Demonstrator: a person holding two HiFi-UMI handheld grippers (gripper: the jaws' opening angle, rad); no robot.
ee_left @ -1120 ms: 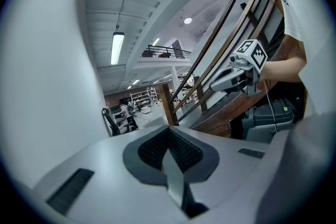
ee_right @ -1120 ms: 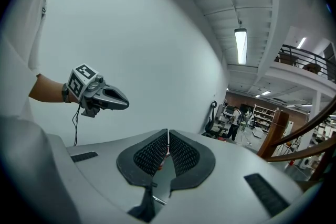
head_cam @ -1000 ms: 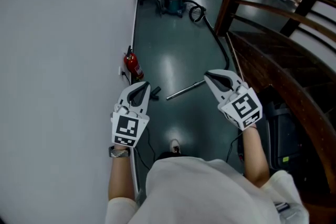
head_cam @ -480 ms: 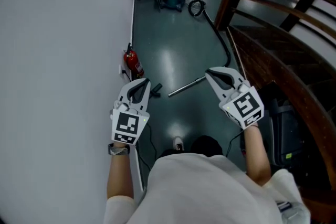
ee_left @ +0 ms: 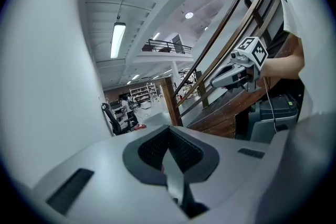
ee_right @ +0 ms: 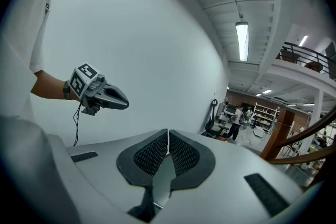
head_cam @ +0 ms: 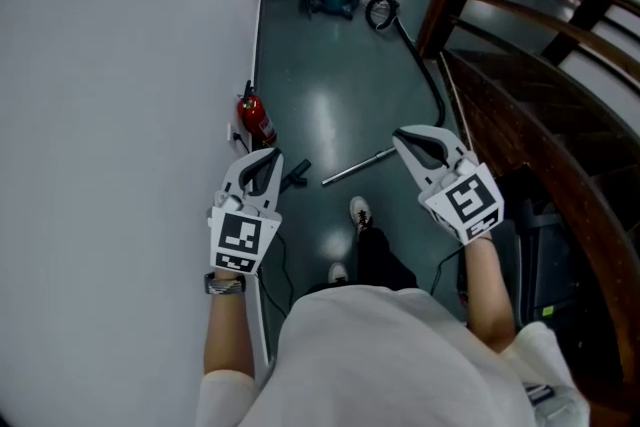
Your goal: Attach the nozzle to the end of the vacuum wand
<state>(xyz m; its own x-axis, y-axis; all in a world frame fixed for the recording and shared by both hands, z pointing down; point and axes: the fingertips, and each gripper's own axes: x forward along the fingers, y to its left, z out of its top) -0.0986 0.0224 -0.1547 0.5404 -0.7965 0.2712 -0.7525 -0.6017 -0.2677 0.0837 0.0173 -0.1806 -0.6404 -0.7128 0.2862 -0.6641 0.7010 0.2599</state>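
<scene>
In the corridor beside the staircase (head_cam: 520,105), the left tongs (head_cam: 268,161) and right tongs (head_cam: 405,139) are both closed on nothing, held out over the floor (head_cam: 330,85). Nothing looks attached yet. The thin silver wand (head_cam: 357,167) lies slanted ahead, with a small black piece (head_cam: 296,174), probably the nozzle, just beside its nearer end.

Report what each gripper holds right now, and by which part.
Nothing is held. The left gripper and the right gripper both have their jaws shut with nothing between them; the vacuum wand lies on the floor ahead, untouched.
</scene>
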